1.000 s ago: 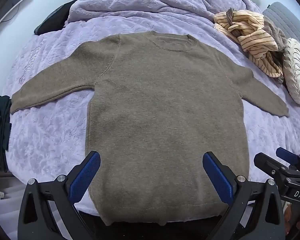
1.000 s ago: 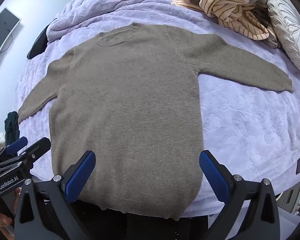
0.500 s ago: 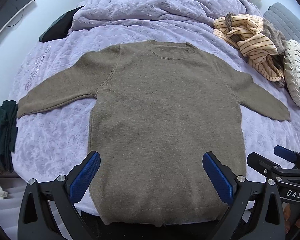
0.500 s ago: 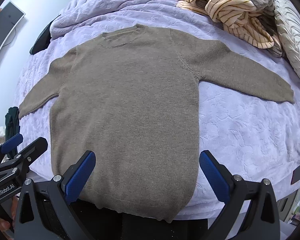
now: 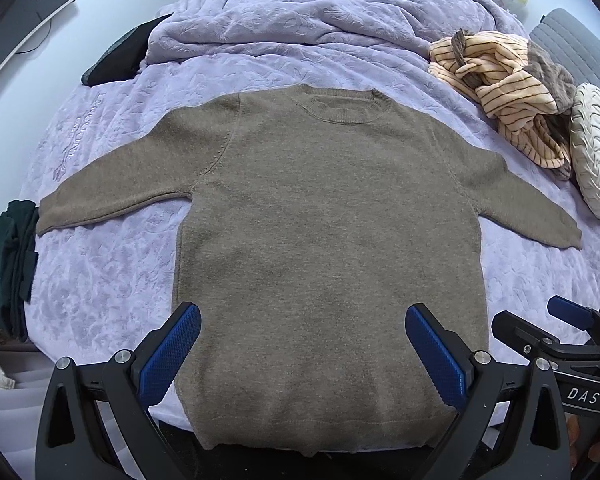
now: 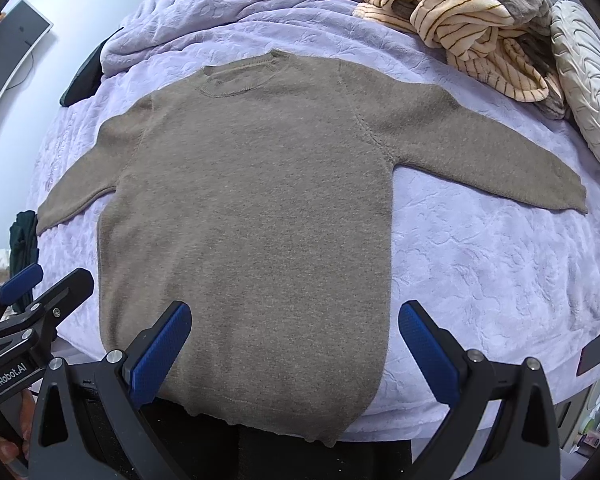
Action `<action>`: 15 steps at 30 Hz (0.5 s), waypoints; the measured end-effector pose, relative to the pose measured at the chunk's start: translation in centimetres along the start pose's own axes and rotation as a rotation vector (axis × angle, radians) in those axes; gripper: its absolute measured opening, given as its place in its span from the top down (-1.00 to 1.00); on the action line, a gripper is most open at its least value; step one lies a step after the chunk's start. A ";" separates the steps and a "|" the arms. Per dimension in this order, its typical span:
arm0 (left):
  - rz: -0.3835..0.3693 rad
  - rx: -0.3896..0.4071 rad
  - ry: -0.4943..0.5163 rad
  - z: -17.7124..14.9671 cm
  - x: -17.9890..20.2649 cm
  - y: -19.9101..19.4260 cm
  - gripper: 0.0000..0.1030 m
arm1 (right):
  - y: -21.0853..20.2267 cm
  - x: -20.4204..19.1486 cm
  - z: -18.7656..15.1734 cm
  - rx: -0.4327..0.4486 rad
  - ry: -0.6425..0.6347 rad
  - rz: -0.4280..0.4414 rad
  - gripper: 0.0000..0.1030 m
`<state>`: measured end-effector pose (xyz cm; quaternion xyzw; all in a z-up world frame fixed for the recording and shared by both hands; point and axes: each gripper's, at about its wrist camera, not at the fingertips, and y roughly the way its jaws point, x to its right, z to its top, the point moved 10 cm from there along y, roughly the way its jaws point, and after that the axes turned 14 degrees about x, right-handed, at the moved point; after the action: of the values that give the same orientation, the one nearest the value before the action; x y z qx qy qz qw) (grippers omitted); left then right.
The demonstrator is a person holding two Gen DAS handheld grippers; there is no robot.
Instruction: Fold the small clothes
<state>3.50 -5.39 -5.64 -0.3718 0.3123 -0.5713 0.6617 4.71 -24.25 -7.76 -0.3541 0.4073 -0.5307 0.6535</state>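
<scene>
In the left wrist view, a brown sweater (image 5: 328,248) lies flat on a bed with a lilac cover (image 5: 112,276), its front up, the collar at the far side and both sleeves spread out to the sides. The hem hangs a little over the near edge of the bed. The left gripper (image 5: 302,348) hovers above the lower part of the sweater, with its two blue fingers wide apart and nothing between them. At the right edge the right gripper (image 5: 548,328) is partly visible, also with its fingers apart. A striped garment (image 5: 500,80) is piled near a round white cushion (image 5: 594,152) at the far right of the bed, and dark green clothes (image 5: 14,264) lie at the left edge. In the right wrist view, the same sweater (image 6: 252,216) fills the middle, and the right gripper (image 6: 294,340) is above the hem area, its fingers spread wide and holding nothing. The left gripper (image 6: 42,282) appears at the lower left, just beside the bed edge, and a curved monitor (image 6: 8,56) hangs on the wall
</scene>
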 end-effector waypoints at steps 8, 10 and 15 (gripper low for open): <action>0.000 -0.002 -0.001 0.0 0.0 0.0 -0.99 | 0.0 0.1 0.0 -0.002 0.000 0.001 -1.00; 0.002 0.000 0.002 -0.1 0.0 0.0 -0.99 | 0.0 0.2 0.0 -0.001 0.001 0.002 -1.00; 0.009 0.007 0.007 -0.3 0.0 -0.3 -0.99 | 0.0 0.2 -0.1 -0.002 0.001 0.002 -1.00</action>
<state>3.13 -5.49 -5.55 -0.3659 0.3145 -0.5707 0.6645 4.66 -24.44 -7.82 -0.3540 0.4084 -0.5297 0.6537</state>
